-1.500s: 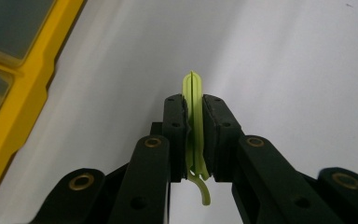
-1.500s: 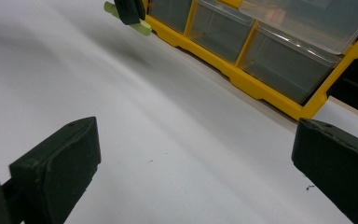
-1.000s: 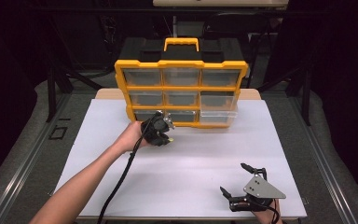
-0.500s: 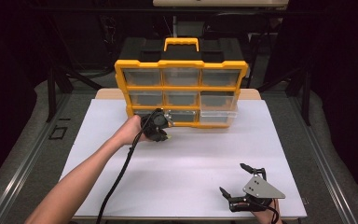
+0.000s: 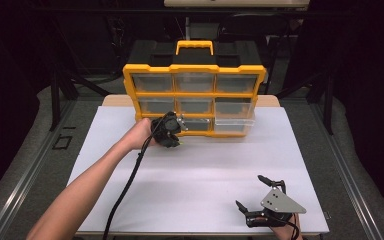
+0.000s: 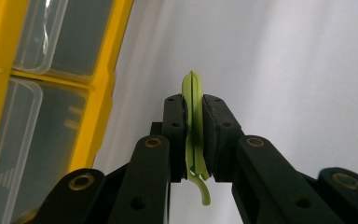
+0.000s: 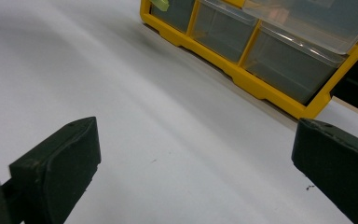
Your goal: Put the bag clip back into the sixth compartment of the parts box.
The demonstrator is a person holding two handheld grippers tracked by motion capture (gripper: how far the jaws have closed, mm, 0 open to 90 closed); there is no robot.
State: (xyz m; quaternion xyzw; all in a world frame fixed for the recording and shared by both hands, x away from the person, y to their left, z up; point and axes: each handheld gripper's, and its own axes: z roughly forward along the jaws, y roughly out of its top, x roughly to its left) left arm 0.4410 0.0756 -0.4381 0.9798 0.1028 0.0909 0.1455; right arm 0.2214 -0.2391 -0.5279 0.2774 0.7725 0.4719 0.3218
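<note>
My left gripper (image 5: 176, 139), held in a hand, hovers at the lower left corner of an upright yellow organizer (image 5: 195, 94) with clear drawers. Its jaws (image 6: 193, 100) are shut on a thin, light green plastic piece (image 6: 192, 86) that sticks out past the tips. The organizer's yellow frame (image 6: 103, 93) runs along the left of that view. My right gripper (image 5: 249, 191) rests low at the front right of the white table (image 5: 205, 180), open with nothing between its jaws (image 7: 193, 154). From there the organizer (image 7: 251, 84) stands far off.
The organizer's bottom right drawer (image 5: 235, 122) is pulled out a little over the table. A black case with a yellow handle (image 5: 195, 47) stands behind the organizer. A black cable (image 5: 130, 185) trails from the left gripper along the forearm. Dark frame rails flank the table.
The left gripper has shifted slightly toward the organizer with the green piece still held. The right gripper has stayed still.
</note>
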